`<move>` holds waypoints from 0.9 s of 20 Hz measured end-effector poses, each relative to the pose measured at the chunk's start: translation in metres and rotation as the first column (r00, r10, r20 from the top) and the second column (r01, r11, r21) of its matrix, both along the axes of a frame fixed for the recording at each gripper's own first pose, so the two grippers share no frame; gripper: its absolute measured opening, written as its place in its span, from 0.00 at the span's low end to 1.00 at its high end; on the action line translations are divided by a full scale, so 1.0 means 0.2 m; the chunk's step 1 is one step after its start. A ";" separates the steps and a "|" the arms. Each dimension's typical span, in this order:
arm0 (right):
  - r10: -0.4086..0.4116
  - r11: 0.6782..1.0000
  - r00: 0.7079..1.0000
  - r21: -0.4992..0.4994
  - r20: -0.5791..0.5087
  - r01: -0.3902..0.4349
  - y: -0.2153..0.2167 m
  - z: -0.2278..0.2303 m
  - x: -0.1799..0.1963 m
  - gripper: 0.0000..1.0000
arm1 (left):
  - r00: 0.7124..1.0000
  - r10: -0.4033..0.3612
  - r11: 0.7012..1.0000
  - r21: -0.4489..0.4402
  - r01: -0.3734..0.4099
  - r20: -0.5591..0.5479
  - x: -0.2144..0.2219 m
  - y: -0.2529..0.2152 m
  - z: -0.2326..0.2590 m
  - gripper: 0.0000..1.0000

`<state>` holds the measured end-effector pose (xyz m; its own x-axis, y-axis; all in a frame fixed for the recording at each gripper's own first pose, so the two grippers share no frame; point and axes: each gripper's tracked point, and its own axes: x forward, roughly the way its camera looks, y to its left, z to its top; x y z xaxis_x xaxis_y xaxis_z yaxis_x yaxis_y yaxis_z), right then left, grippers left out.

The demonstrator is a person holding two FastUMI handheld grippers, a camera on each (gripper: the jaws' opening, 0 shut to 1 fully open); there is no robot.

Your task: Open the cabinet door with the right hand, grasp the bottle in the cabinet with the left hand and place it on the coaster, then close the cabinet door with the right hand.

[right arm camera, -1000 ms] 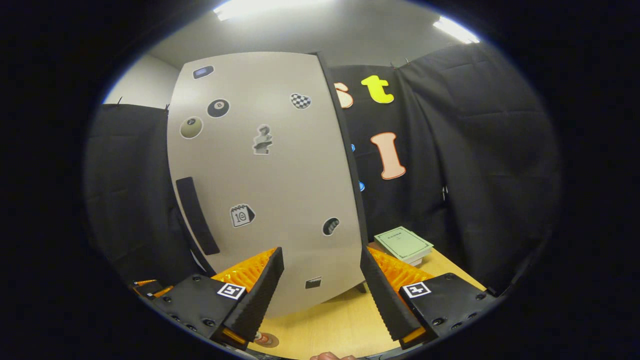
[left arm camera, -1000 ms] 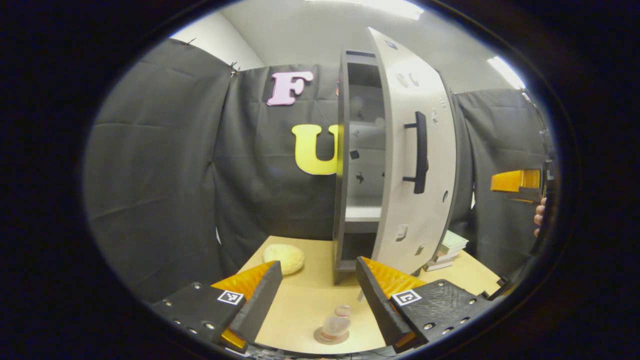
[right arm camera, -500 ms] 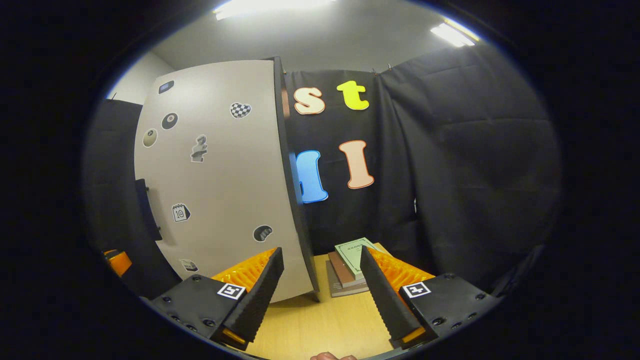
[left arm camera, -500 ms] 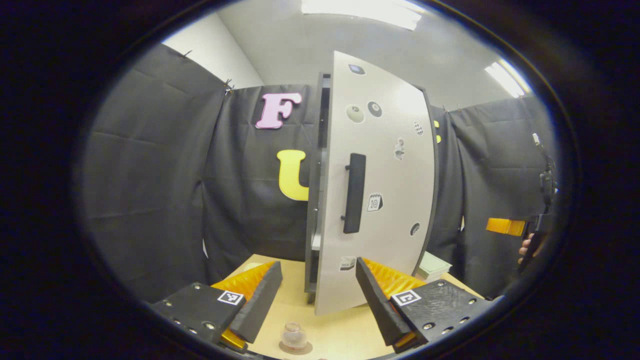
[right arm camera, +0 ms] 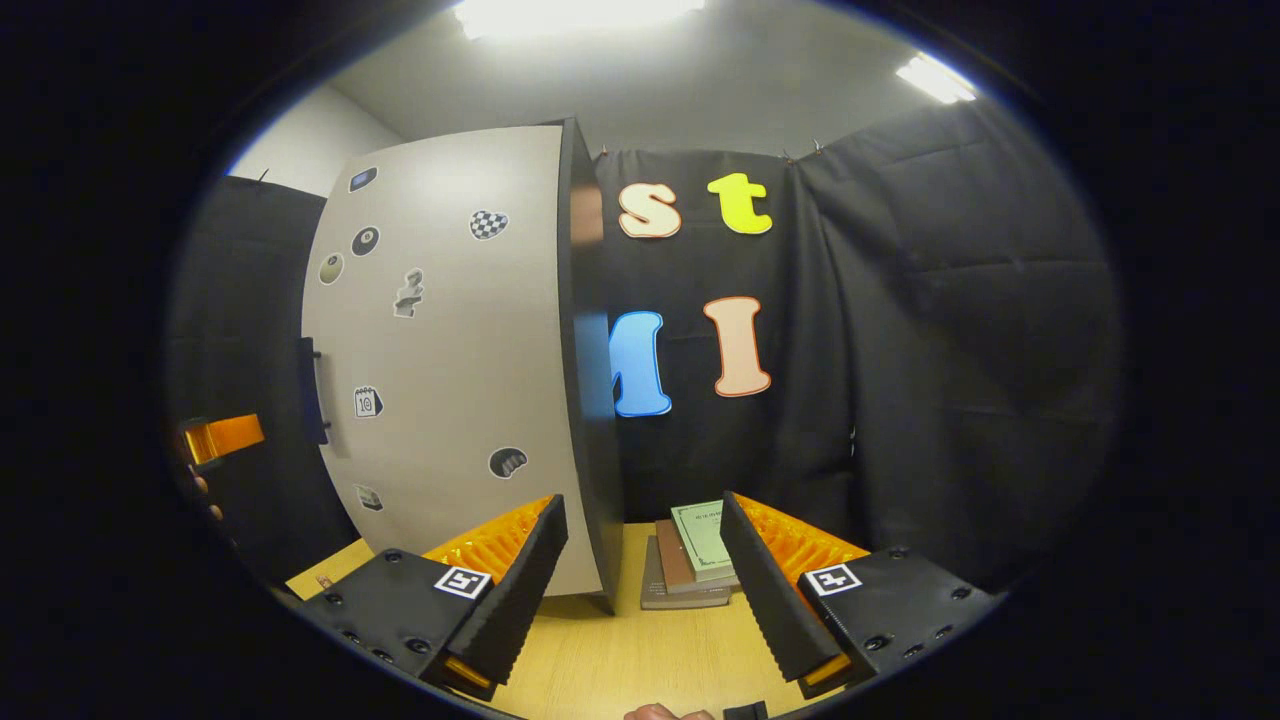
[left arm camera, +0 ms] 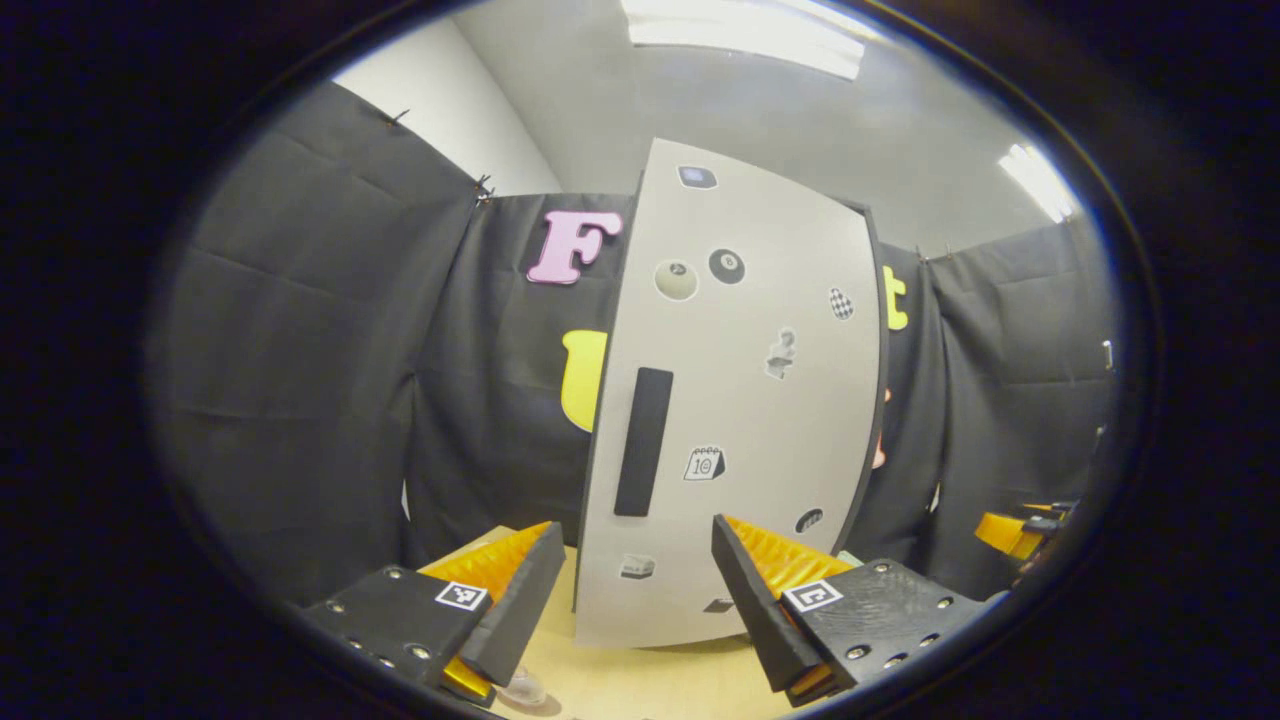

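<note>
left tongs [left arm camera: 632, 600] agape, empty | right tongs [right arm camera: 645, 590] agape, empty

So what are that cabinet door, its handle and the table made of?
The cabinet door looks like painted or laminated board: flat, matte, off-white, with dark edges. Its handle is a matte black bar, plastic or coated metal; I can't tell which. The table looks like light wood or wood-look laminate, smooth with faint grain.

Closed cabinet door [right arm camera: 450, 360] beside books [right arm camera: 695, 555]
</note>
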<state>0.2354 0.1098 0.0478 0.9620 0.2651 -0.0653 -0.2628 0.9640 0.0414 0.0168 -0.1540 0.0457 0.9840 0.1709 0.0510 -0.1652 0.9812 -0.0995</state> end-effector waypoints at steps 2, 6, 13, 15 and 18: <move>0.022 1.000 1.000 0.019 -0.003 -0.022 0.03 -0.02 0.00 0.98 | 1.000 0.014 1.000 0.014 -0.014 -0.007 0.00 -0.01 -0.01 0.88; 0.057 0.997 0.996 0.059 -0.064 -0.053 0.10 -0.16 0.01 0.98 | 1.000 0.014 0.999 0.044 -0.013 -0.018 0.03 0.01 -0.05 0.89; -0.005 0.999 0.995 0.043 -0.102 0.010 0.17 -0.30 0.02 0.98 | 0.999 -0.049 0.995 0.086 0.051 -0.021 0.09 0.05 -0.07 0.88; -0.041 0.999 0.993 0.030 -0.110 0.045 0.18 -0.32 0.01 0.98 | 0.998 -0.052 0.992 0.114 0.056 -0.036 0.08 0.10 -0.10 0.88; -0.098 0.994 0.991 0.033 -0.086 0.101 0.22 -0.31 0.00 0.98 | 0.994 -0.093 0.982 0.158 0.101 -0.058 0.09 0.15 -0.16 0.89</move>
